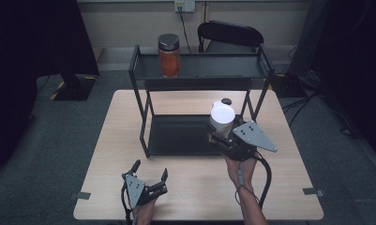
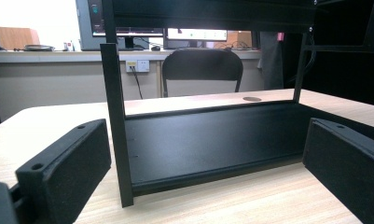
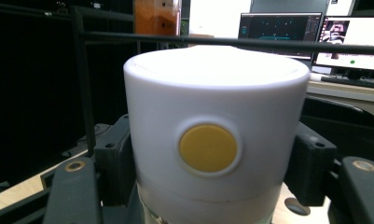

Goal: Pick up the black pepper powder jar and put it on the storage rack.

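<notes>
A white-lidded jar [image 1: 221,119] with a round yellow dot on its lid [image 3: 208,148] is held off the table in front of the black two-tier rack [image 1: 139,101]. My right gripper [image 1: 221,133] is shut on it, jaws pressing both sides [image 3: 112,158]. A glass jar with orange contents and a dark lid [image 1: 169,55] stands on the rack's top shelf at the left. My left gripper [image 1: 150,169] rests low near the table's front edge, open, with nothing between its pads [image 2: 77,158]; it faces the rack's lower shelf [image 2: 212,140].
A small dark round disc [image 1: 226,101] lies on the table behind the held jar. A black chair [image 1: 230,35] stands beyond the rack. Bare wooden tabletop [image 1: 195,187] spreads between the two hands. Tape marks sit at the table's front corners.
</notes>
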Motion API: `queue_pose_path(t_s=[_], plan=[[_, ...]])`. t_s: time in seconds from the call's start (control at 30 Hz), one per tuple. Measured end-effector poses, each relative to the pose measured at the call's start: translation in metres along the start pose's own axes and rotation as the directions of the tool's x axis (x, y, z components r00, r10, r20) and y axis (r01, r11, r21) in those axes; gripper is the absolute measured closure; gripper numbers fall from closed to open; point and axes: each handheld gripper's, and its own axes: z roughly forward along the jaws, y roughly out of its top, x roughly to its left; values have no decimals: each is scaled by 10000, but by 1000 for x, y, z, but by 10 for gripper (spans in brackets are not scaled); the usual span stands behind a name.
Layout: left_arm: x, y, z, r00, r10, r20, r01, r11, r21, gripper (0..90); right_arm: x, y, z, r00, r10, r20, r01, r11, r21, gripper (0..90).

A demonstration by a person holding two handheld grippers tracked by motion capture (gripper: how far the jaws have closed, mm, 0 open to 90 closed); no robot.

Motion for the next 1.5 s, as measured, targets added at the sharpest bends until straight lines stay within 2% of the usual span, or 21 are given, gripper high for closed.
queue_pose_path(t_s=[0.53, 0.8, 1.0, 1.27, 1.5], plan=[[0, 0, 0, 10000, 0, 5, 0, 10000, 1, 2, -11, 38, 20, 9999, 90, 111, -84, 9984, -561, 302], [0, 0, 0, 10000, 0, 23, 0, 10000, -8, 2, -18, 56, 35, 9994, 289, 202, -275, 9976, -639, 302], [0, 0, 0, 10000, -3, 16, 3, 10000, -5, 2, -21, 76, 45, 9992, 225, 338, -198, 9968, -770, 302], [0, 0, 0, 10000, -6, 30, 6, 10000, 0, 2, -21, 109, 62, 9974, 445, 567, -392, 9951, -908, 302], [0, 0, 0, 10000, -9, 14, 9, 10000, -2, 3, -20, 120, 80, 9965, 403, 738, -326, 9942, -1026, 303]])
